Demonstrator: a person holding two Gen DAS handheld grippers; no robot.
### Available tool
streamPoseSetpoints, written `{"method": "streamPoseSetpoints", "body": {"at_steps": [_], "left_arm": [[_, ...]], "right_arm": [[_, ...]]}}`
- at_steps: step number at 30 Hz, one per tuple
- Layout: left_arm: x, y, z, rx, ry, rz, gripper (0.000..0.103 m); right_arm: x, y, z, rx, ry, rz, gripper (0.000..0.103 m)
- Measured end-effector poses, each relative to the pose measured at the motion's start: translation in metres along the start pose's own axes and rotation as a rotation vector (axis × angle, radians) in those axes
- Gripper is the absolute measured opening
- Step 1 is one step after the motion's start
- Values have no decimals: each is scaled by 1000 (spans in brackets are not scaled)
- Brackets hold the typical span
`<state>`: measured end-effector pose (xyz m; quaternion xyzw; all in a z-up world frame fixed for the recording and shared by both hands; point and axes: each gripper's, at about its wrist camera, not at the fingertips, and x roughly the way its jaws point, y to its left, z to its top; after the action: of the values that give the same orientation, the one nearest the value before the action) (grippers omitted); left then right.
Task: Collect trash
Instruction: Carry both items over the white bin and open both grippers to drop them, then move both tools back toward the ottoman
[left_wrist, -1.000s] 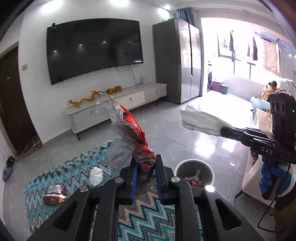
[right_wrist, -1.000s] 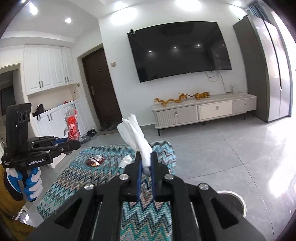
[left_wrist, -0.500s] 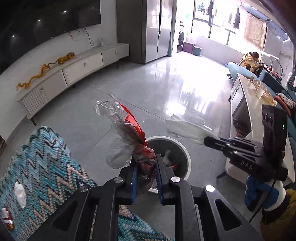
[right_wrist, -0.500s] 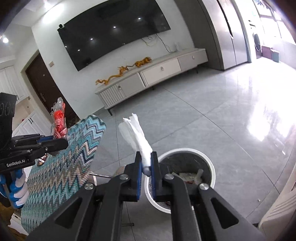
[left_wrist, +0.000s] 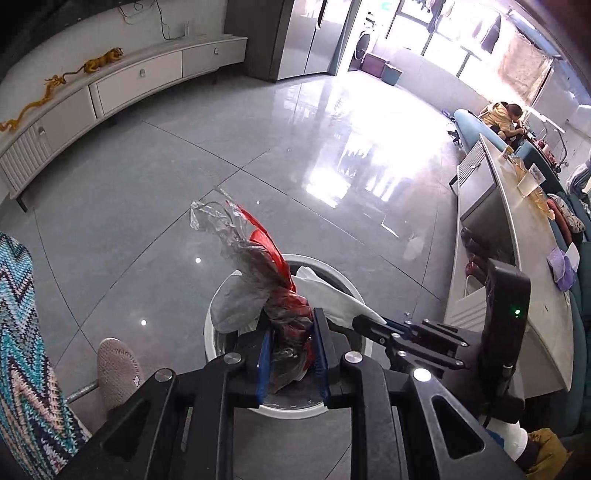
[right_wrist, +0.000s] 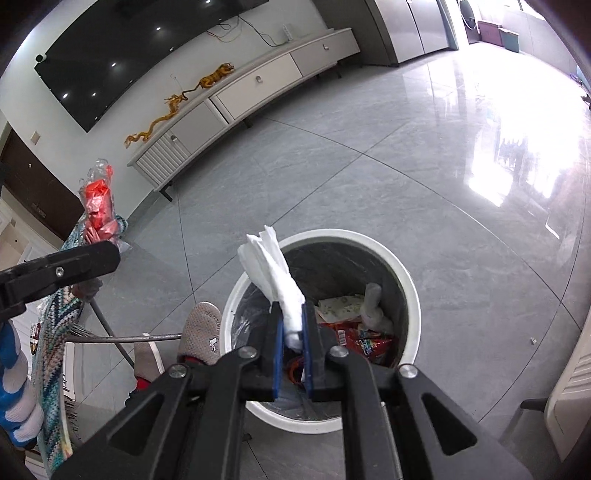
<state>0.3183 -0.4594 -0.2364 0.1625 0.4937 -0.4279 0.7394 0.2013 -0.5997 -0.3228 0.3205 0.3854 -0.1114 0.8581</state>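
Only readable-ish text: embossed lettering on the slipper sole (left_wrist: 117, 369) by the bin, upside down, looks like "NATURAL" but not sure. Snack wrappers (right_wrist: 364, 341) inside the bin carry a barcode and colored print, too small to read.

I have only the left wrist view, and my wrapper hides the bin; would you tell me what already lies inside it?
Observer: The right wrist view shows red snack packets and a printed paper scrap at the bottom of the bin.
Operator: Thank you. How is the right claw holding its piece?
Observer: The right claw is shut on the lower end of the white tissue, whose free end fans out above the pads.
Operator: Is the bin lined?
Observer: Yes, a crinkled plastic liner shows along its inner wall.
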Motion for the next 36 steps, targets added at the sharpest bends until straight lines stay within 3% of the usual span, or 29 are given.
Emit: {"method": "streamPoseSetpoints", "body": {"at_steps": [2,4,6,8,11,15,19,25,30,36], "left_arm": [[9,3,1,-3,9,12,34],[14,7,2,-6,9,5,57],[16,9,2,-13,2,3,64],[18,10,4,-23,6,-5,64],[14,12,4,-33,-7,-6,65],[-1,11,5,-51,-51,9,65],[-30,10,3,-44,-145,60,65],[-91,0,-8,-29,-297,139,65],[-137,-13,-23,0,-328,170,65],[-207,-15,-55,2,-428,232,65]], "right_arm": [[15,-4,-1,14,19,-20,11],[30,-9,-3,21,47,-44,11],[45,-14,-6,23,79,-68,12],[58,-19,-8,23,106,-93,13],[66,-23,-11,37,121,-114,33],[61,-21,-11,29,115,-116,36],[43,-20,-8,31,76,-125,39],[-12,-6,7,4,-37,-166,41],[-81,16,19,-28,-171,-161,46],[-174,61,25,-100,-342,-120,49]]}}
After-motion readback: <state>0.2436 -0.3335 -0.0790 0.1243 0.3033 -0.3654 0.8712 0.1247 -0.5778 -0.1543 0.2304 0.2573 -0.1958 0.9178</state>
